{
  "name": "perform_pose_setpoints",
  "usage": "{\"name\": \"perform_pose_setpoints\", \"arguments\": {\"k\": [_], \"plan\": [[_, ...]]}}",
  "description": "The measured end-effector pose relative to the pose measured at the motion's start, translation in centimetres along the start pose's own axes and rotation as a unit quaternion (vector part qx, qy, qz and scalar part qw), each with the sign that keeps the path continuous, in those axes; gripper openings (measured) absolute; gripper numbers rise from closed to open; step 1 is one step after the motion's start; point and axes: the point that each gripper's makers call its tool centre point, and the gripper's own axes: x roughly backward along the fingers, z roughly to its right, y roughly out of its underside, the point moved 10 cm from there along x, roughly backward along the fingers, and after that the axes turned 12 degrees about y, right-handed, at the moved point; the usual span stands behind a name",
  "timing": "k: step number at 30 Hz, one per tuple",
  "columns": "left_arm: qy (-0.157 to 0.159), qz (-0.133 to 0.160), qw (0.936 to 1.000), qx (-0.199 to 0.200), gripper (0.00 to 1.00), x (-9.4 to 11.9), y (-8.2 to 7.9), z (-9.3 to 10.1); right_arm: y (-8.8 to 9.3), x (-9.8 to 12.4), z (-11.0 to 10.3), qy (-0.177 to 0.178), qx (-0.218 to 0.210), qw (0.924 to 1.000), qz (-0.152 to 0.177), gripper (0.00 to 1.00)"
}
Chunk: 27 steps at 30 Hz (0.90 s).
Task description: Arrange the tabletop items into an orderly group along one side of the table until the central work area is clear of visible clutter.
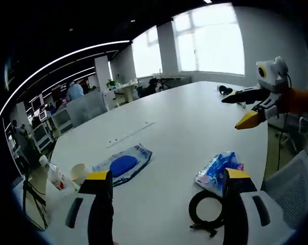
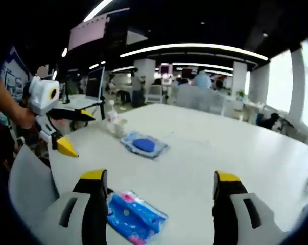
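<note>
On the white table (image 1: 184, 117) lie a blue pad in a clear wrapper (image 1: 123, 164), a blue-and-pink packet (image 1: 218, 171) and a black cable coil (image 1: 207, 209). My left gripper (image 1: 168, 176) hangs open above the table's near edge, the pad by its left jaw, the packet and coil by its right jaw. My right gripper (image 1: 235, 111) is open in the air, further right. In the right gripper view my right gripper (image 2: 159, 178) is open over the packet (image 2: 136, 214), with the wrapped pad (image 2: 143, 145) beyond it. At the left, my left gripper (image 2: 78, 133) is open.
A paper cup (image 1: 79, 172) and a plastic bottle (image 1: 55, 176) stand at the table's corner. A small dark object (image 1: 225, 90) sits at the far end. Grey chairs (image 1: 291, 184) (image 2: 28, 189) stand close to the table edge. Desks and people fill the office behind.
</note>
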Motion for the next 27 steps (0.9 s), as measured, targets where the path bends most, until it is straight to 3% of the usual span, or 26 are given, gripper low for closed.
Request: {"name": "perform_pose_setpoints", "arguments": {"k": [5,9,12,17,20,27], "plan": [[0.018,-0.011,0.9998,0.000,0.86,-0.7,1.0,1.0,1.7,0.7,0.2,0.011,-0.019,0.9997,-0.005,0.81],[0.031,-0.021,0.9993,-0.009,0.83,-1.4,1.4,1.7,2.9,1.0,0.4,0.022,-0.044,0.9987,-0.011,0.74],[0.040,-0.028,0.9987,-0.016,0.81,-2.0,1.5,2.2,3.6,1.1,0.2,0.025,-0.034,0.9990,-0.017,0.66],[0.058,-0.041,0.9972,-0.024,0.79,-3.0,1.8,3.0,4.8,1.4,-0.1,0.025,-0.037,0.9985,-0.031,0.61],[0.062,-0.049,0.9969,0.004,0.77,-3.5,2.0,3.5,5.5,1.4,-0.3,0.023,-0.033,0.9983,-0.042,0.52],[0.085,-0.062,0.9941,-0.026,0.74,-4.8,2.1,4.9,6.9,1.2,-1.1,0.016,-0.029,0.9971,-0.069,0.45]]}}
